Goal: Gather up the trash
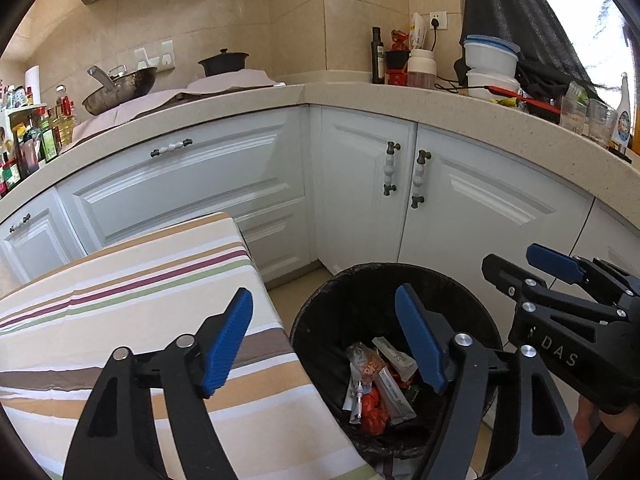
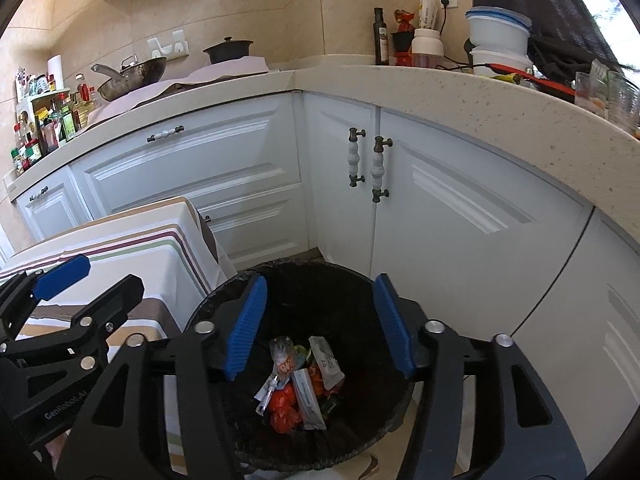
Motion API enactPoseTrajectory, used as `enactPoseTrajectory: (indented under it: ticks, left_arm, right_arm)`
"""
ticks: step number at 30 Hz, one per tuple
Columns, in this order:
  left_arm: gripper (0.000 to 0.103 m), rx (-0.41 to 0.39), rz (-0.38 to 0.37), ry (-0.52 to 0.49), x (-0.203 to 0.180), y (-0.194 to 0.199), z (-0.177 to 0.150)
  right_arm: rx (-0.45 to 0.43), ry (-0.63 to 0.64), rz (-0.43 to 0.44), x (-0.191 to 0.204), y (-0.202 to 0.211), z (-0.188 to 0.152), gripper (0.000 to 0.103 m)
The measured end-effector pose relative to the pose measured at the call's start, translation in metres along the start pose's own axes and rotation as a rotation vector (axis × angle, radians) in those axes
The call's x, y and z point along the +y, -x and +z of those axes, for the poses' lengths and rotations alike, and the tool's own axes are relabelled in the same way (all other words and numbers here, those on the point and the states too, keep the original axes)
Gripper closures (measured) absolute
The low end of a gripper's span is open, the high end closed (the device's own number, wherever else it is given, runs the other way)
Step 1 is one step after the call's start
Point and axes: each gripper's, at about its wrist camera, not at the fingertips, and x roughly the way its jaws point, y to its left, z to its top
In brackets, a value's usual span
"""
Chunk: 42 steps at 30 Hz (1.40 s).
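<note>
Two grippers over a black-lined bin on the floor, in the corner of white cabinets. Left gripper spread wide, blue pads well apart, nothing between them; one pad above the striped tablecloth, the other above the bin's mouth. Right gripper also spread, pads on either side of the bin opening, nothing pinched. No earlier view to compare. Trash at the bottom of the bin: orange-red crumpled wrappers, white sachets, a clear packet with orange print, all in one loose heap. Same heap seen from the left wrist, partly behind the inner pad. Right gripper visible from the left wrist at the right edge, just beside the bin rim; left gripper visible from the right wrist at the left edge, over the cloth. Above, a pale counter with a wok, a dark pot, a bottle, stacked white tubs. Cabinet handles straight ahead.
</note>
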Motion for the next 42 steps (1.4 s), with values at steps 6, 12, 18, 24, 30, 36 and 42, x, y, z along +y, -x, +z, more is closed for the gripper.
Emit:
enactPoseTrajectory:
  ticks: [6,12,18,24,30,36,42]
  left_arm:
    - [0.021,-0.024,0.015,0.000,0.004,0.016,-0.003]
    - [0.018,-0.047,0.027,0.016,0.008,0.033,-0.007]
    - [0.017,-0.086,0.052,0.002,0.009,0.053,-0.009]
    - [0.017,-0.121,0.069,0.005,0.012,0.072,-0.011]
    - [0.016,-0.149,0.065,0.019,0.015,0.092,-0.010]
    - [0.016,-0.163,0.058,0.049,0.023,0.107,-0.010]
    - [0.016,-0.177,0.058,0.059,0.028,0.117,-0.011]
  right_arm:
    - [-0.021,0.001,-0.011,0.002,0.017,-0.004,0.027]
    - [-0.034,-0.004,-0.022,0.002,0.034,-0.008,0.016]
    - [-0.063,0.005,-0.031,0.006,0.057,-0.010,0.013]
    - [-0.091,0.018,-0.034,0.013,0.079,-0.012,0.013]
    - [-0.125,0.032,-0.037,0.019,0.099,-0.012,0.013]
    - [-0.152,0.049,-0.043,0.026,0.116,-0.011,0.012]
    - [-0.172,0.063,-0.044,0.030,0.129,-0.010,0.012]
